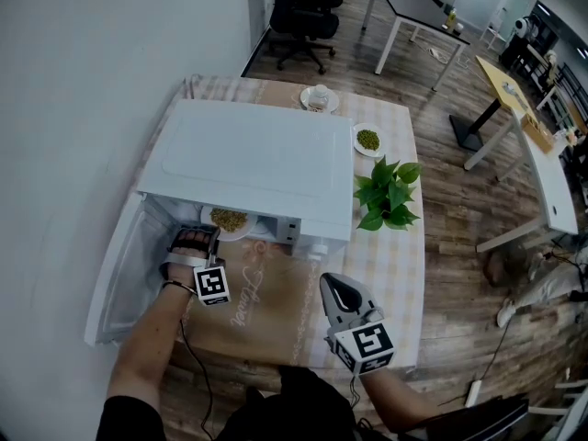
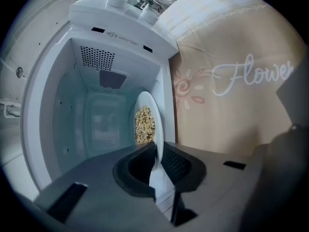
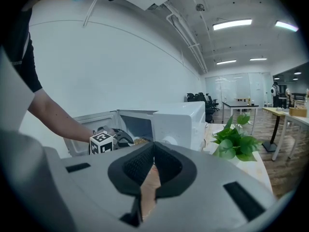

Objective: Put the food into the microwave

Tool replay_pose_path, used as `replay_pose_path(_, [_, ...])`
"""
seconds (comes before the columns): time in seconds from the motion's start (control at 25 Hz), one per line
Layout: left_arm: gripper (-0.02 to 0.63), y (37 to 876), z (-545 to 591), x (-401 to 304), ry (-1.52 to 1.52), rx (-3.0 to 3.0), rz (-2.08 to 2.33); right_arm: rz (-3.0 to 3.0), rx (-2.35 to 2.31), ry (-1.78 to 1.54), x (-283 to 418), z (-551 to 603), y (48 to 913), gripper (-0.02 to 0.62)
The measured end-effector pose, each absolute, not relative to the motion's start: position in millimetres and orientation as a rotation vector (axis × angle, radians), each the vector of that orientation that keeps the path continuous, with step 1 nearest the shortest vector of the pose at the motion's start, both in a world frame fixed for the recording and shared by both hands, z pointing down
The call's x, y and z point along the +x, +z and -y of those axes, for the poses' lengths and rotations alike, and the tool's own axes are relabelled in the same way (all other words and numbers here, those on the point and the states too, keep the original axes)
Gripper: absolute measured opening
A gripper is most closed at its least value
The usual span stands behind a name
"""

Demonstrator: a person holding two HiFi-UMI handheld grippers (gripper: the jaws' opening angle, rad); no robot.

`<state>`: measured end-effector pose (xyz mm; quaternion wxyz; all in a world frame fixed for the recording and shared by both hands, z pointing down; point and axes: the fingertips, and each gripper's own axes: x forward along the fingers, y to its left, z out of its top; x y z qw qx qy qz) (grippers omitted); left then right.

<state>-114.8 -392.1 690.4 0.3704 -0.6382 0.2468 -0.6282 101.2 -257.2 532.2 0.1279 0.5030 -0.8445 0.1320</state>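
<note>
A white microwave point(image 1: 257, 168) stands on the table with its door point(image 1: 119, 274) swung open to the left. My left gripper point(image 1: 191, 244) is shut on the rim of a white plate of yellowish food point(image 1: 229, 220), holding it at the mouth of the cavity. In the left gripper view the plate point(image 2: 150, 124) stands edge-on between the jaws of the left gripper point(image 2: 157, 151), with the empty cavity point(image 2: 96, 115) behind. My right gripper point(image 1: 338, 294) hangs shut and empty over the brown mat point(image 1: 266, 301), away from the microwave point(image 3: 178, 122).
A potted green plant point(image 1: 386, 194) stands right of the microwave. Behind it are a plate of green food point(image 1: 367, 140) and a plate with a cup point(image 1: 319, 98). Desks and office chairs fill the wooden floor beyond the checked tablecloth point(image 1: 395, 265).
</note>
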Motion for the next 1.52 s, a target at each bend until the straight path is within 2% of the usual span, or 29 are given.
replay_pose_path(0.72, [0.077,706.9,404.6,-109.0,-1.649,-1.659,-0.537,2.465,1.438,0.400,95.2,256.8,537.6,0.009])
replay_pose_path(0.76, [0.081,706.8,404.4,-109.6,-1.653,-1.659,-0.536,2.467,1.432,0.400,94.3,256.3,538.7,0.009])
replay_pose_path(0.84, [0.131,706.1,400.8,-109.5,-1.650,-1.665,-0.530,2.469,1.424,0.397,92.9,255.9,539.4,0.009])
replay_pose_path(1.0, [0.141,697.7,386.3,-102.4,-1.597,-1.715,-0.514,2.476,1.426,0.397,90.0,256.2,534.6,0.009])
replay_pose_path(1.08, [0.137,691.1,380.7,-98.1,-1.569,-1.734,-0.517,2.481,1.418,0.394,86.6,256.1,531.9,0.009])
replay_pose_path(1.16, [0.080,687.5,376.3,-94.1,-1.549,-1.750,-0.524,2.484,1.408,0.394,84.2,254.4,532.1,0.009])
replay_pose_path(1.28, [0.045,688.1,376.1,-91.9,-1.535,-1.766,-0.539,2.485,1.404,0.393,82.8,251.9,533.3,0.009])
replay_pose_path(1.52, [0.038,694.5,385.6,-95.1,-1.561,-1.773,-0.543,2.463,1.422,0.409,89.0,250.8,539.7,0.009])
